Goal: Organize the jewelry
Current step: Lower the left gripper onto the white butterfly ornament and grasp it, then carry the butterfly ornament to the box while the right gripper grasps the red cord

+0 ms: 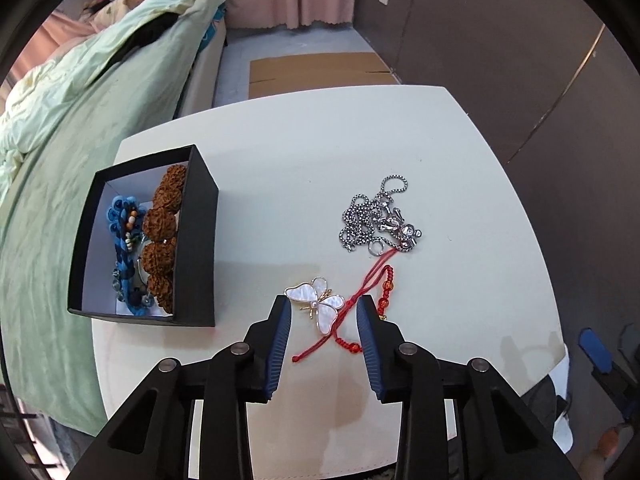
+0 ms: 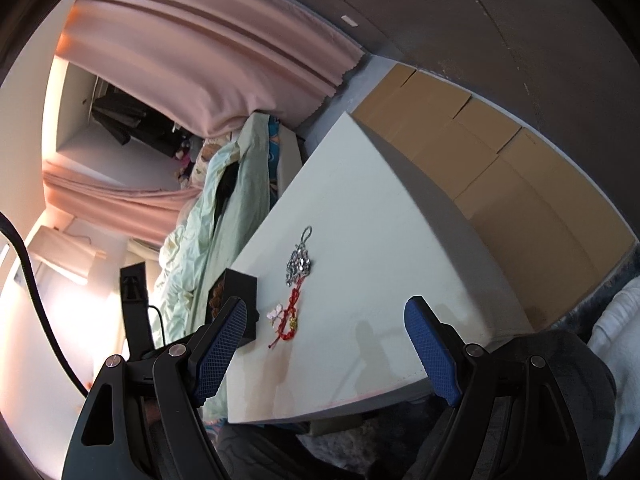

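Note:
A white butterfly brooch (image 1: 319, 304) lies on the white table (image 1: 320, 152), on top of a red cord bracelet (image 1: 370, 286). My left gripper (image 1: 323, 308) is open, its blue pads on either side of the brooch, just above the table. A silver chain necklace (image 1: 378, 218) lies further back. A black box (image 1: 144, 236) at the left holds brown bead and blue bracelets. My right gripper (image 2: 326, 320) is open and empty, held off the table's near edge. Its view shows the brooch (image 2: 275, 313), red bracelet (image 2: 290, 316), chain (image 2: 299, 264) and box (image 2: 240, 300) far off.
A bed with a green quilt (image 1: 80, 128) runs along the table's left side. Flattened cardboard (image 1: 316, 70) lies on the floor behind the table. Pink curtains (image 2: 208, 52) hang at the back. A dark wall stands to the right.

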